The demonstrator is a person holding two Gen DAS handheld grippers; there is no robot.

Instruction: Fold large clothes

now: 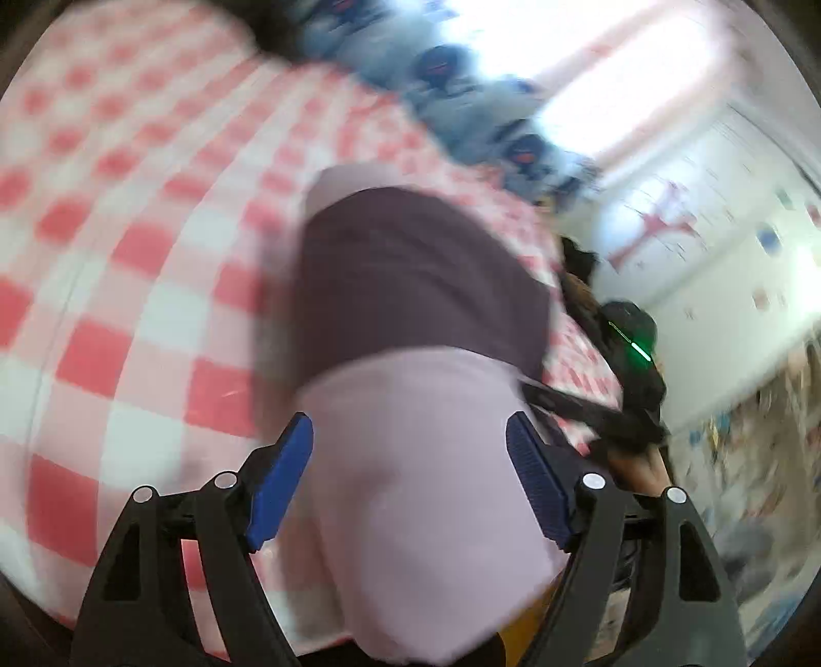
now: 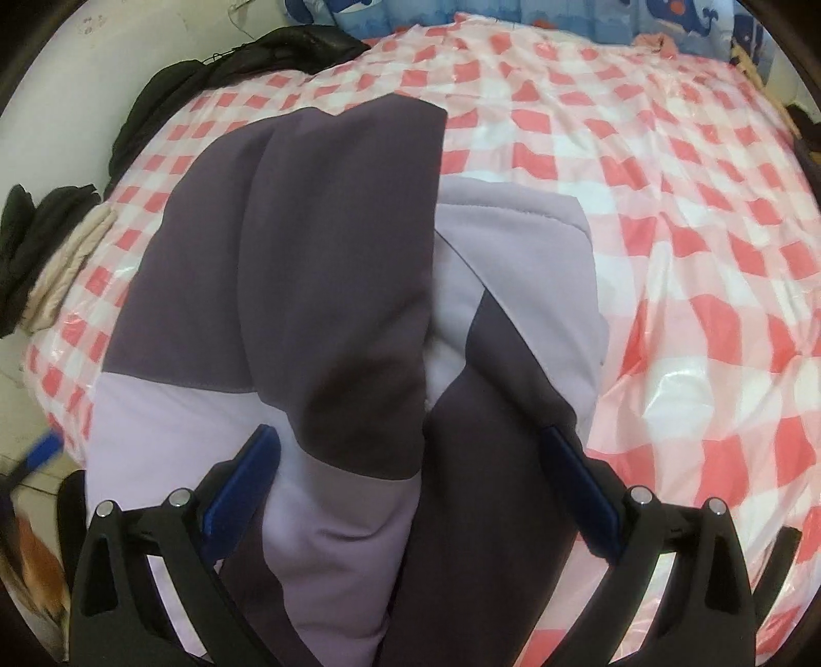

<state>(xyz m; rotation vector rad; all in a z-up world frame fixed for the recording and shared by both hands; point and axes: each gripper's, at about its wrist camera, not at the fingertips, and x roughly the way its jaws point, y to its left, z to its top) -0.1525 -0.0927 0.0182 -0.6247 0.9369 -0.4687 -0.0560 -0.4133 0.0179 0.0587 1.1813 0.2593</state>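
Note:
A large lilac and dark purple garment [image 2: 328, 287] lies folded lengthwise on the red and white checked cover [image 2: 667, 205]. My right gripper [image 2: 410, 446] is open above its near end, one blue pad on each side of the cloth. In the blurred left wrist view the same garment [image 1: 410, 410] fills the middle, lilac near me and dark purple [image 1: 410, 267] farther off. My left gripper [image 1: 410, 436] is open over the lilac end, jaws wide apart and holding nothing. The right gripper [image 1: 631, 369] shows at the right edge of the left wrist view.
Black clothes [image 2: 256, 56] lie at the cover's far left edge, with beige cloth [image 2: 66, 256] and more dark items at the left. A blue whale-print fabric [image 2: 667, 20] runs along the far side. A white wall with stickers [image 1: 718, 231] stands to the right.

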